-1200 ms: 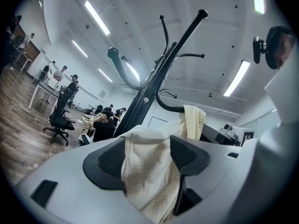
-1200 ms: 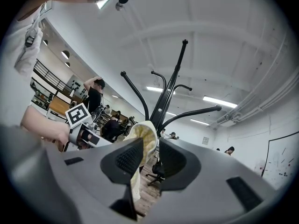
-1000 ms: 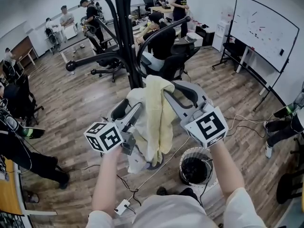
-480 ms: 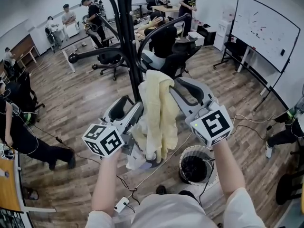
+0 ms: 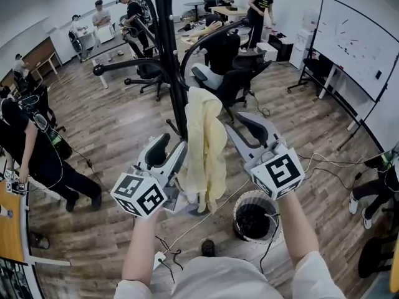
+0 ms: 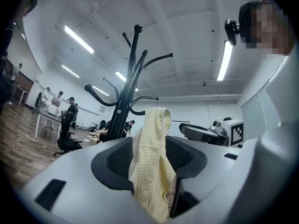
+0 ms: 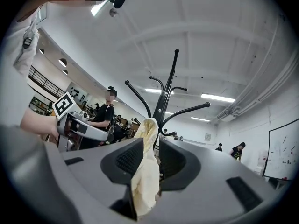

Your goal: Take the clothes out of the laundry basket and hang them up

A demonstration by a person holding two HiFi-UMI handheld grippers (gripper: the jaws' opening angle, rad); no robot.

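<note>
Right gripper (image 5: 225, 126) is clamped on the upper part of a yellow garment (image 5: 206, 148); its own view shows the cloth pinched in the narrow gap between the two pads. The left gripper (image 5: 173, 147) sits lower and to the left. Its jaws have just been closing, and the lower folds of the same garment now fill the gap and touch both pads. Each gripper is held in a bare hand, and the two marker cubes face the person.

A wooden floor (image 5: 112, 136) runs across the whole room. At the far right stands a whiteboard (image 5: 352, 42) on a wheeled frame. A black coat rack (image 5: 167, 55) rises just beyond the grippers, its curved arms spreading left and right. All the arms in view are bare. Behind it are black office chairs (image 5: 227, 67) and desks, with several people sitting or standing at the far side and one more at the left edge.

The garment hangs in a long fold between the grippers, on the near side of the rack. Its top is just beside the pole, but I cannot tell if it touches. The basket (image 5: 257, 194), round with a white rim and dark inside, stands on the floor near the person, below the right gripper. A white power strip (image 5: 159, 258) lies on the floor at the near left, with cables trailing from it.
</note>
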